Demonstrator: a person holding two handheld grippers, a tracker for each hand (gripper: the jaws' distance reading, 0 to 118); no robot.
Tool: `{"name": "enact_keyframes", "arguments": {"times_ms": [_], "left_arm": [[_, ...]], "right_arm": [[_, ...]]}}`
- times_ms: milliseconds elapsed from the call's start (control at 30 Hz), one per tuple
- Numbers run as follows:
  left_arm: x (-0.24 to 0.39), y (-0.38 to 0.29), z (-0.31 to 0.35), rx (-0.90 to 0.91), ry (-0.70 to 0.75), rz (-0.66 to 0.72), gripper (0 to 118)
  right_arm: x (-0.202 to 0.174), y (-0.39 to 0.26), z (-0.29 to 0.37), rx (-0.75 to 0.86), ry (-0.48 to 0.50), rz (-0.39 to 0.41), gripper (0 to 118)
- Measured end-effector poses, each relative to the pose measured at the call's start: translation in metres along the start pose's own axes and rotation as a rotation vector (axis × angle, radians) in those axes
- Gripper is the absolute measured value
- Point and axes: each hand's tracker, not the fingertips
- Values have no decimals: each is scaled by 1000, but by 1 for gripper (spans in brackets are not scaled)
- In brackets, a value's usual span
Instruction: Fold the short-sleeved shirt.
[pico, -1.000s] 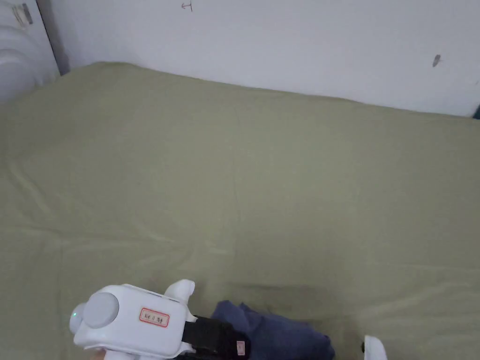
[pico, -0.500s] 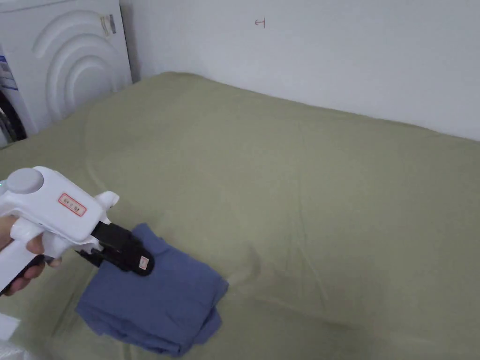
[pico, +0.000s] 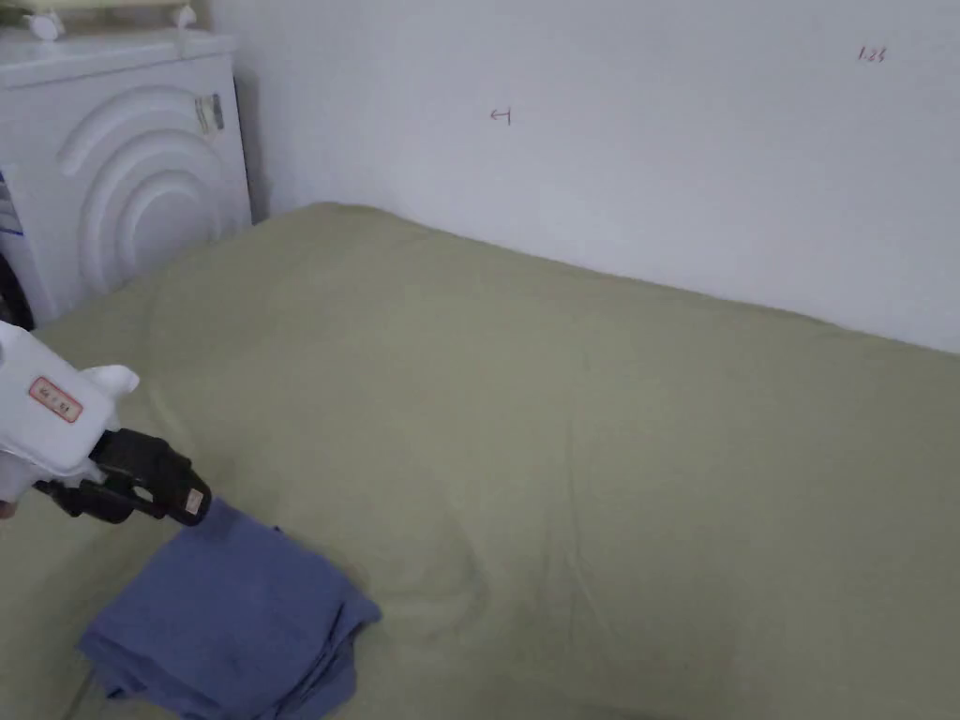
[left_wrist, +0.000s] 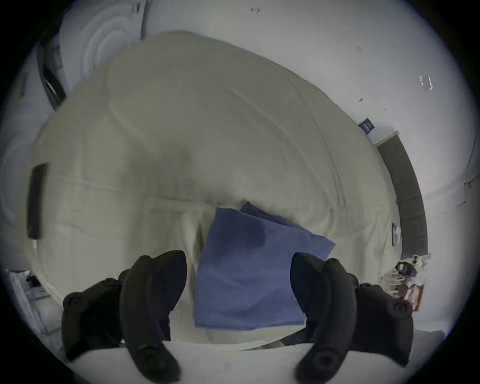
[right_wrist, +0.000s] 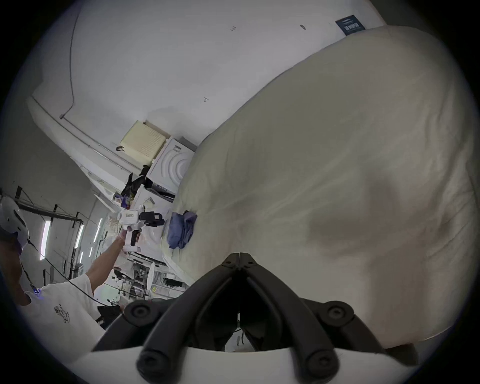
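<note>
One blue short-sleeved shirt (pico: 225, 623) lies folded into a compact, roughly square bundle near the front left part of one bed (pico: 581, 422), which is covered by an olive-green sheet. In the head view the left hand-held gripper (pico: 178, 502) hangs just above the shirt's far-left corner; whether it touches the cloth cannot be told there. In the left gripper view its two black jaws stand spread wide apart, with the shirt (left_wrist: 249, 270) showing between them and neither jaw pressing on it. The right hand-held gripper (right_wrist: 240, 256) is over a bare stretch of the sheet, well apart from the shirt, and its two jaws are pressed together at the tips with nothing between them. In the right gripper view the left hand-held gripper (right_wrist: 158, 219) appears farther off, held in one hand (right_wrist: 130, 235), just beside the shirt (right_wrist: 180, 230). One white washing machine (pico: 122, 178) stands at the bed's far left end, against the white wall (pico: 656, 141).
</note>
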Motion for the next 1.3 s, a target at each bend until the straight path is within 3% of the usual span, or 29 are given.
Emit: {"name": "enact_keyframes", "arguments": {"times_ms": [100, 133, 200, 267, 333, 467, 533, 667, 733, 867, 1300], "left_arm": [[28, -13, 32, 143, 71, -14, 84], [46, -21, 41, 184, 53, -17, 68], [84, -40, 54, 309, -10, -45, 0], [136, -56, 44, 424, 5, -54, 0], [197, -81, 38, 467, -117, -82, 0], [312, -117, 21, 625, -123, -157, 0], [370, -136, 11, 777, -72, -222, 1], [435, -140, 3, 1037, 64, -260, 2], [456, -138, 4, 1072, 145, -289, 2], [463, -139, 9, 1094, 171, -347, 3], [457, -153, 14, 1049, 163, -361, 4]], "right_arm": [[-12, 8, 17, 35, -7, 64, 0], [-19, 13, 24, 51, -24, 103, 0], [-35, 23, 36, 108, -93, 159, 0], [-52, 35, 47, 184, -122, 188, 0], [-72, 47, 59, 296, -212, 246, 0], [-119, 64, 68, 489, -507, 450, 0], [-139, 67, 66, 592, -643, 582, 0], [-161, 70, 57, 786, -829, 727, 0], [-167, 70, 60, 833, -823, 743, 0], [-174, 68, 71, 849, -769, 692, 0], [-186, 63, 80, 851, -709, 688, 0]]}}
